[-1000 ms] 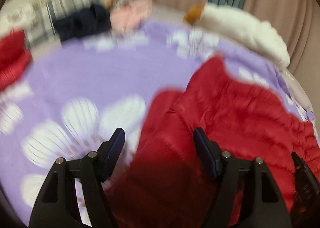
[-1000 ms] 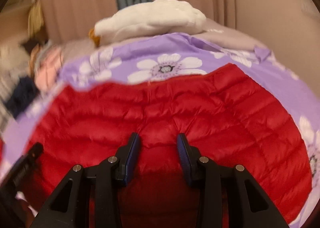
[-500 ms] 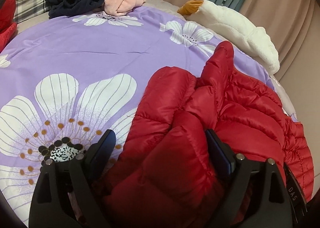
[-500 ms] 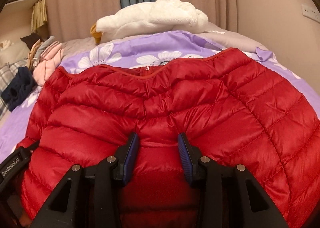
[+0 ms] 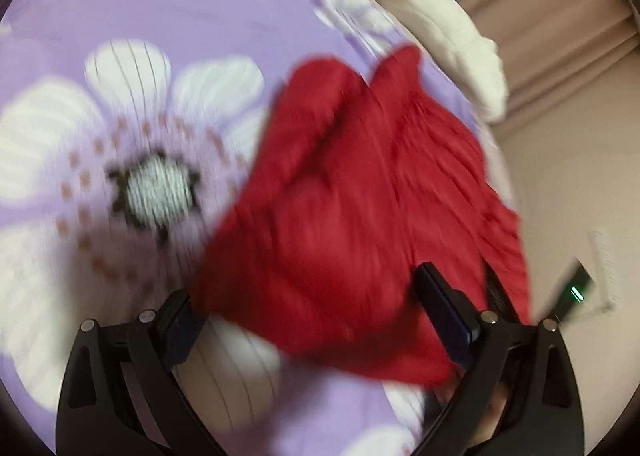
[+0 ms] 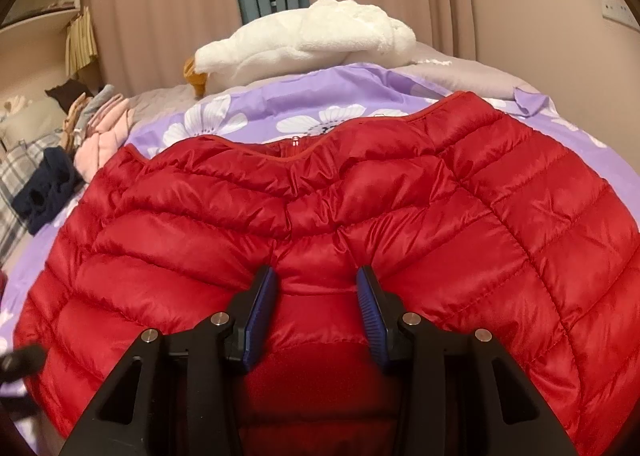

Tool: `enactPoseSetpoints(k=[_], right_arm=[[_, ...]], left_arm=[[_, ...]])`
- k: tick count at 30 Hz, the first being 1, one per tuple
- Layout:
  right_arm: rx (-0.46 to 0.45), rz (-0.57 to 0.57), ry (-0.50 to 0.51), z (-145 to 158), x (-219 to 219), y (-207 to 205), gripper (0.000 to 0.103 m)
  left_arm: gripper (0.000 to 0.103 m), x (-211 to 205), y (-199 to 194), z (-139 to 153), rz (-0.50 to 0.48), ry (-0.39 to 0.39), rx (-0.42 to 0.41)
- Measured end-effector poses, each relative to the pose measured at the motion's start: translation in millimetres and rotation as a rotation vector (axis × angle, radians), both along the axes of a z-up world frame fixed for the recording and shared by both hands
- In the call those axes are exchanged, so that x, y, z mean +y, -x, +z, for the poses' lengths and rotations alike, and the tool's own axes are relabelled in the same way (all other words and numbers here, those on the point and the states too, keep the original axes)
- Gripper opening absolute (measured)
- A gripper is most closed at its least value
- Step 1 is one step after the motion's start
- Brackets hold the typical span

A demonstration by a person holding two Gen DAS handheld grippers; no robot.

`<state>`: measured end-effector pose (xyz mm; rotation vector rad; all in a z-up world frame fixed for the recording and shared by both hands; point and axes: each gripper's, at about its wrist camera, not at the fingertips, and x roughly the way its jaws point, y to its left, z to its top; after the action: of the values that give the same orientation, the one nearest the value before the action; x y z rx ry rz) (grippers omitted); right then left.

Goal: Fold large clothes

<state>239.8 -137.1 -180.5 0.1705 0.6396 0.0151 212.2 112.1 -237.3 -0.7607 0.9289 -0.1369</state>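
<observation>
Since a moment ago the left tool [image 5: 316, 312] has swung over the bed and its jaws have just been opening wider; they now stand wide apart, w/ a bunched fold of the red puffer jacket [image 5: 360, 207] lying between them but not pressed by either pad. Left view is badly motion-blurred, so can't tell if the right-hand pad brushes the fabric. Right tool [image 6: 316, 304] has barely shifted: jaws partway closed, blue ribbed pads [image 6: 262, 312] pinching a raised fold of the jacket near its closest edge.

Jacket [image 6: 360, 215] lies spread across the purple bedsheet [image 6: 352, 83] w/ white flowers, quilted side up; far edge has red piping and a small zip pull at the middle. In the left view the jacket's left part is folded into a heap, beside a big white flower print [image 5: 160, 183] on the sheet.

Beyond the jacket: white goose plush [image 6: 312, 39] w/ orange beak at the far side of the bed, in front of beige curtains [image 6: 160, 7]. Far left: pile of clothes [image 6: 100, 131], pink and grey, plus a navy garment [image 6: 48, 183] on a plaid pillow
</observation>
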Motion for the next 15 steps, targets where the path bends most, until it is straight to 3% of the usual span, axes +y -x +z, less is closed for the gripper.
enactPoseSetpoints(k=[3, 7, 10, 15], right_arm=[[-0.003, 0.002, -0.009, 0.0, -1.4, 0.6, 0.042], [-0.014, 0.006, -0.031, 0.4, -6.1, 5.9, 0.043], [-0.013, 0.009, -0.053, -0.7, -9.6, 6.0, 0.043], [-0.011, 0.004, -0.044, -0.6, -6.7, 5.1, 0.043]], left_arm=[[0.097, -9.1, 5.1, -2.0, -0.023, 0.045, -0.025], [0.094, -18.8, -13.2, -5.8, 0.043, 0.043, -0.013], [0.086, -26.3, -26.5, -3.9, 0.125, -0.006, 0.01], [0.077, -47.0, -36.9, 1.4, 0.196, -0.185, -0.024]])
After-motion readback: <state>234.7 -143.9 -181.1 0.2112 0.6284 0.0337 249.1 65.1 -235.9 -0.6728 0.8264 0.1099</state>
